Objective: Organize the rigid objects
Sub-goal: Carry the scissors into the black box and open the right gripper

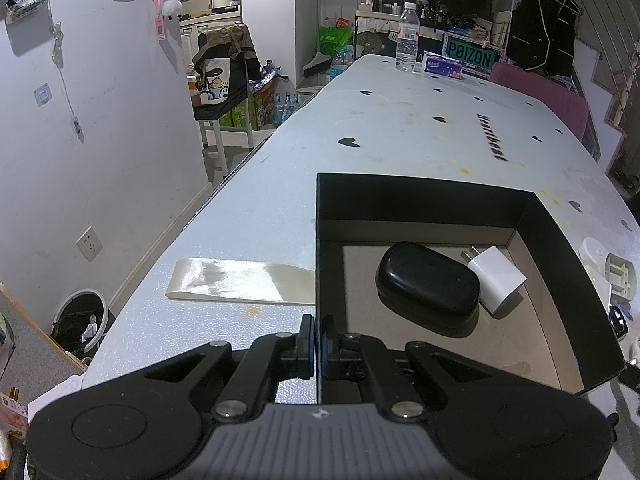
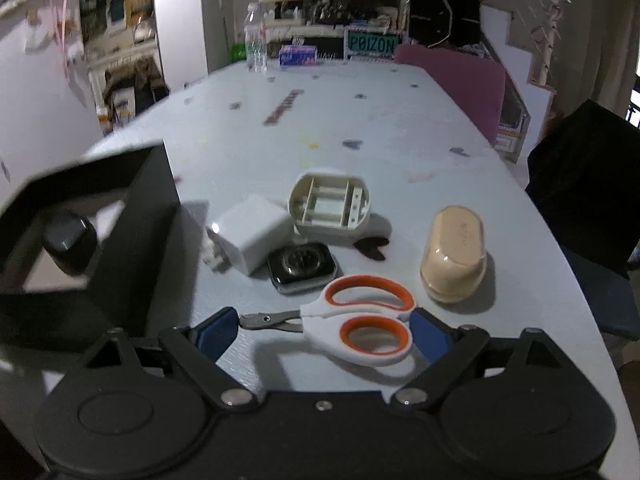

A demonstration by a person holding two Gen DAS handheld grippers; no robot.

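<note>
The left gripper [image 1: 318, 344] is closed on the near wall of the open black cardboard box [image 1: 552, 240], its pads pinching the thin edge, evidently to steady the box while items are loaded. Inside the box, at about 1 o'clock from that gripper, lie a black rounded plastic case [image 1: 427, 284] and, touching its right side, a white cube-shaped wall charger [image 1: 500, 280]; these appear to be items already sorted. At 11 o'clock, outside the box on the pale heart-printed bench [image 1: 380, 120], lies a flat cream ribbon strip [image 1: 240, 280]. The right gripper [image 2: 326, 334] stands with fingers spread wide and holds nothing; white-and-orange-handled scissors [image 2: 360, 320] lie between the fingers, blades pointing to 9 o'clock, which suggests they are the next item to be picked. Beyond, at 12 o'clock, a dark square smartwatch body [image 2: 302, 268] lies face down, with a second white plug adapter [image 2: 252, 238] touching it at 11 o'clock and an off-white hollow plastic housing [image 2: 330, 208] just behind. A beige oval case [image 2: 454, 256] stands apart at 1 o'clock. The box sits at 10 o'clock from the right gripper, within easy transfer. The right view is blurred at its left edge; detail there is uncertain.
</note>
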